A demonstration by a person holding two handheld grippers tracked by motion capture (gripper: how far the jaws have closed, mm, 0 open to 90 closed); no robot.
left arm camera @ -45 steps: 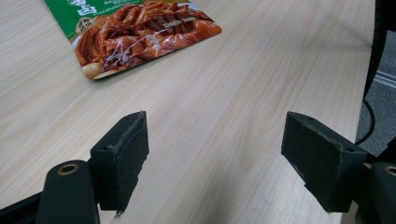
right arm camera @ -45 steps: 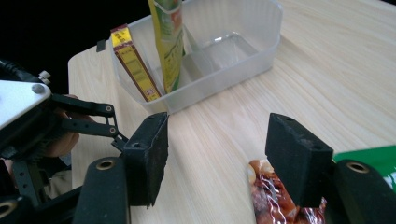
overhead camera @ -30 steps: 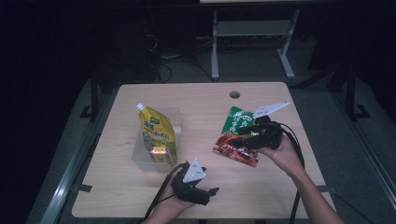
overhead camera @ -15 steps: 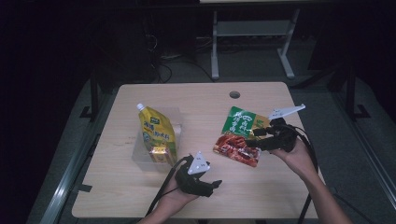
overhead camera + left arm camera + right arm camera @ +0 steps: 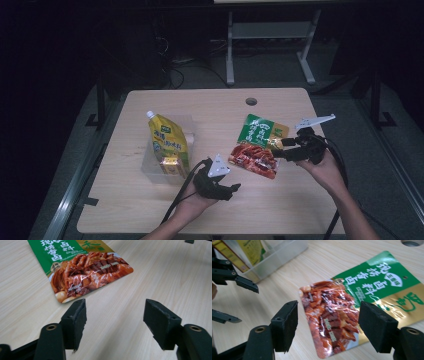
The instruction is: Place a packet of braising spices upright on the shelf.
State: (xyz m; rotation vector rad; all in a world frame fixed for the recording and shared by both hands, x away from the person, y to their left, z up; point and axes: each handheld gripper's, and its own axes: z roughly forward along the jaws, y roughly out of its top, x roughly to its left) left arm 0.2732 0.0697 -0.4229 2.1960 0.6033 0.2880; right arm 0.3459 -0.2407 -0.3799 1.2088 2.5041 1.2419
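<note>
Right gripper (image 5: 281,148): jaws spread wide and have just been opening further. In the right gripper view the sachet (image 5: 352,307) lies flat between them, no pad touching it. A second ago this gripper sat over the sachet's right part; now it has backed off toward the right edge of the table (image 5: 150,210), jaws still aimed at the foil. Reads as a release, or a reset for a new bite.

Left gripper (image 5: 227,189): jaws apart with nothing between them, but they have just been closing partway. In the left gripper view the pads (image 5: 75,320) frame bare wood, the sachet's near corner (image 5: 62,298) just beyond the left pad. Over the last second the hand has crept from the front edge toward that corner.

Sachet: flat on the right half of the table, green end toward the back edge, red end toward the front, much where it lay a second ago.

Pouch (image 5: 169,145): yellow, spouted, upright in a clear bin (image 5: 150,167) on the left half. Untouched.

Judgement: grip looks to be passing right to left. Next, left jaws need to slide under the thin corner; risk is pushing the sachet instead.
</note>
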